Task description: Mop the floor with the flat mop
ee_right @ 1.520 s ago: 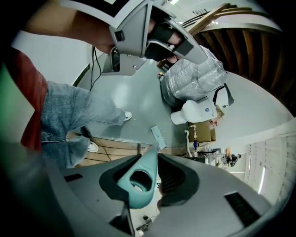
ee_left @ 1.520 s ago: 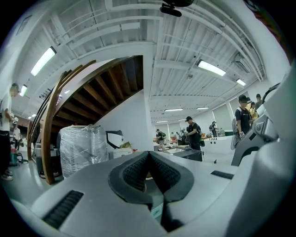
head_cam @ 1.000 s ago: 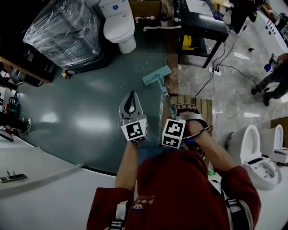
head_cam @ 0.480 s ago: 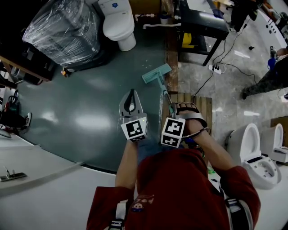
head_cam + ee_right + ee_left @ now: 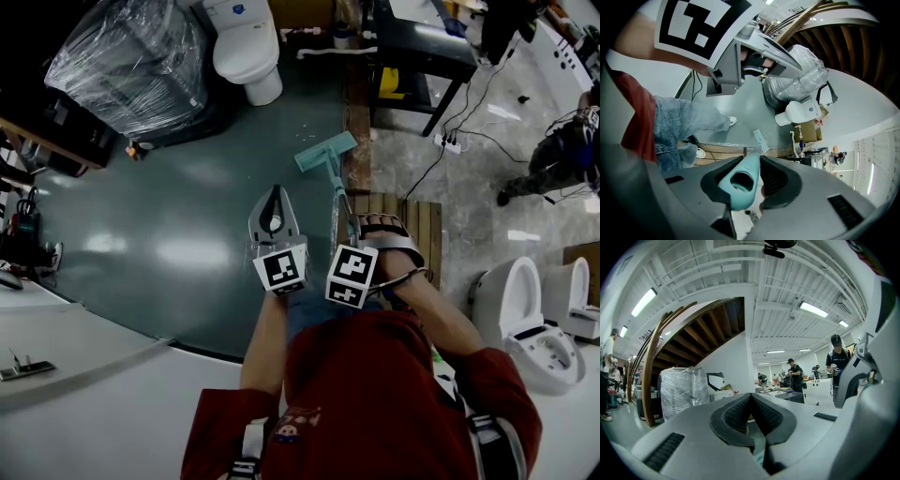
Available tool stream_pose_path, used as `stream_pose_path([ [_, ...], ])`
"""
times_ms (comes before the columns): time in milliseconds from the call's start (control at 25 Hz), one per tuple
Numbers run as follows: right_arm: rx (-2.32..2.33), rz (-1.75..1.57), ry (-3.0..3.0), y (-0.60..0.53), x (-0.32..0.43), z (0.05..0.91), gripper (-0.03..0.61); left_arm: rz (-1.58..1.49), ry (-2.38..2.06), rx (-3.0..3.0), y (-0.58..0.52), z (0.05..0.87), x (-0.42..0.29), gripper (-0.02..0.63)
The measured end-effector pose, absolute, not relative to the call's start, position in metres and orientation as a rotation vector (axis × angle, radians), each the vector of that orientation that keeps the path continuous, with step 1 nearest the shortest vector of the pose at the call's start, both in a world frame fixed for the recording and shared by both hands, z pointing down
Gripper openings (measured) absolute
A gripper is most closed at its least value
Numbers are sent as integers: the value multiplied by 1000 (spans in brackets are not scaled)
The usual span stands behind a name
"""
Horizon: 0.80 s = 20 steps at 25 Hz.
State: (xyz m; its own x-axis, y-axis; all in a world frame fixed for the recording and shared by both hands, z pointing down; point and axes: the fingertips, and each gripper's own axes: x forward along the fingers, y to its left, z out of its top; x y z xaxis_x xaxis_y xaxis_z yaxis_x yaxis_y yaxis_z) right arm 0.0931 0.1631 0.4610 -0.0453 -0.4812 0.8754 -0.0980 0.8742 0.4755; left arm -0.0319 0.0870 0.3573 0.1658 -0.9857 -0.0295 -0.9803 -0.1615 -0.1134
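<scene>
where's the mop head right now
In the head view, the mop head lies on the green floor right of centre, by the wooden strip, ahead of the right claw.

Dim, glary, fisheye-warped at edges

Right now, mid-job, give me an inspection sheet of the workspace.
Surface: dark green floor, glossy, with light reflections.
Job's things: flat mop, head down on the floor by the green area's edge.
Clutter: plastic-wrapped bundle, toilet, wooden slat board.
Grippers: left gripper shut, empty; right gripper shut on the flat mop's handle.
Cables: black cables and power strip on the tiles.
Surroundings: black table, two more toilets, a person at right.
</scene>
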Motion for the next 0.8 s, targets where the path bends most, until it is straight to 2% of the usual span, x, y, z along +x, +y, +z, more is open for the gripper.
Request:
stream_pose_path([
  [800,484,-325,-1595,136,84,471,118,-52,1977,-2338,63,367,-39,15],
])
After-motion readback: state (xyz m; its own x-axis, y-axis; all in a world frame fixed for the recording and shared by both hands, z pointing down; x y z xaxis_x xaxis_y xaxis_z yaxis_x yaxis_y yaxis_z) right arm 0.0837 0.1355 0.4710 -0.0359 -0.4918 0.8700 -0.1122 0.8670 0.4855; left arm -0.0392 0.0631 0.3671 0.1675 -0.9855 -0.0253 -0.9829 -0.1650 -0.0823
